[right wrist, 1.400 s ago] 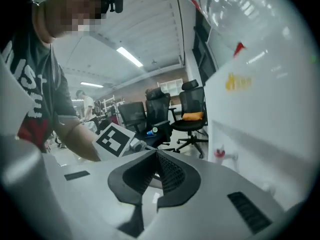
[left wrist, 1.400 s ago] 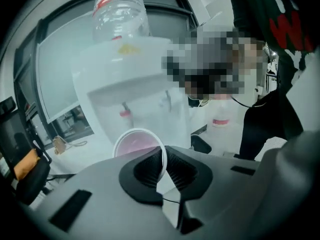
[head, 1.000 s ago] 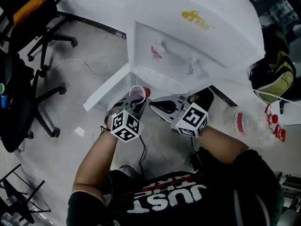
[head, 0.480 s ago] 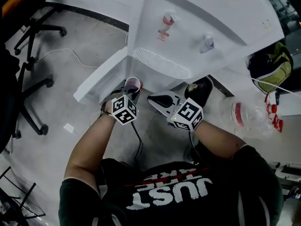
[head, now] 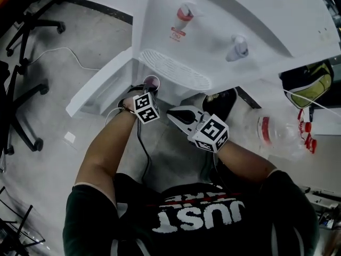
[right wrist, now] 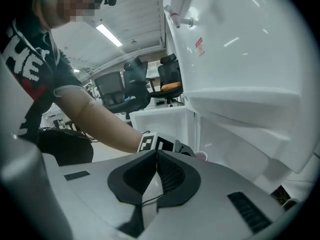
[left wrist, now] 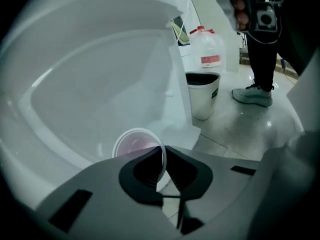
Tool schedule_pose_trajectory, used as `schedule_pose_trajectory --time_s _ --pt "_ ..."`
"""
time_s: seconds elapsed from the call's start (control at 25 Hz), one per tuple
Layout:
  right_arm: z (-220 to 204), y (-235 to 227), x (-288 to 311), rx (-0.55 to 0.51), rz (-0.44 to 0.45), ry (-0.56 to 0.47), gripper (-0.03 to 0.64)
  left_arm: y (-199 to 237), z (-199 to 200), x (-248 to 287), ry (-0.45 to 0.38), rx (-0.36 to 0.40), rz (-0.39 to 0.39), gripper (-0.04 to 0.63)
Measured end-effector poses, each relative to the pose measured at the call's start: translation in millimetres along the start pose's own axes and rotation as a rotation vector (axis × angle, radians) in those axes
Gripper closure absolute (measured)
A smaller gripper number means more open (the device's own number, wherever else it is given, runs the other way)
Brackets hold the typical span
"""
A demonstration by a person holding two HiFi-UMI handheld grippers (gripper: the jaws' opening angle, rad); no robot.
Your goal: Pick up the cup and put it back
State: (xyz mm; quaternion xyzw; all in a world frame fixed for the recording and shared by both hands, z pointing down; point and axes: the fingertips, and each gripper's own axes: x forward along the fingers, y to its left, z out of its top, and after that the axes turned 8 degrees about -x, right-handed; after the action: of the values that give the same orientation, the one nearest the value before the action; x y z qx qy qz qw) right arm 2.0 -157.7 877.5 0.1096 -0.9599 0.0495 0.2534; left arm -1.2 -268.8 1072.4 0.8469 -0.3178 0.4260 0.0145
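A clear plastic cup [left wrist: 134,143] with a pinkish bottom hangs in front of the white water dispenser [head: 224,20], just below its drip tray [head: 173,71]. My left gripper [left wrist: 163,153] is shut on the cup's rim, one jaw inside and one outside. In the head view the cup [head: 151,82] sits just ahead of the left gripper [head: 149,91] and its marker cube. My right gripper [head: 178,115] hovers to the right, a little lower, its jaws shut with nothing between them [right wrist: 156,156]. From the right gripper view the cup [right wrist: 201,156] shows small beyond the left marker cube.
Red tap [head: 184,16] and blue tap [head: 238,48] stick out above the tray. A white bin [left wrist: 202,94], a water jug [left wrist: 210,46] and a person's shoe [left wrist: 252,95] stand on the floor. Office chairs [head: 26,31] left, a fallen bottle [head: 277,135] and bag [head: 311,81] right.
My left gripper has carried the cup forward, closer under the dispenser's drip tray. The right gripper has stayed about where it was, still shut.
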Motion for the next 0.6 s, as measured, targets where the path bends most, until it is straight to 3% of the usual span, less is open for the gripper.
schedule_pose_trajectory --time_s 0.36,0.6 --pt "-34.8 -26.2 -34.1 0.038 -0.012 0.028 0.583 10.5 0.2 78.8 0.139 0.119 0.014 0.571" --pt "-45.2 -34.8 -43.9 0.062 -0.018 0.029 0.583 17.3 0.8 100.4 0.168 0.131 0.034 0.571"
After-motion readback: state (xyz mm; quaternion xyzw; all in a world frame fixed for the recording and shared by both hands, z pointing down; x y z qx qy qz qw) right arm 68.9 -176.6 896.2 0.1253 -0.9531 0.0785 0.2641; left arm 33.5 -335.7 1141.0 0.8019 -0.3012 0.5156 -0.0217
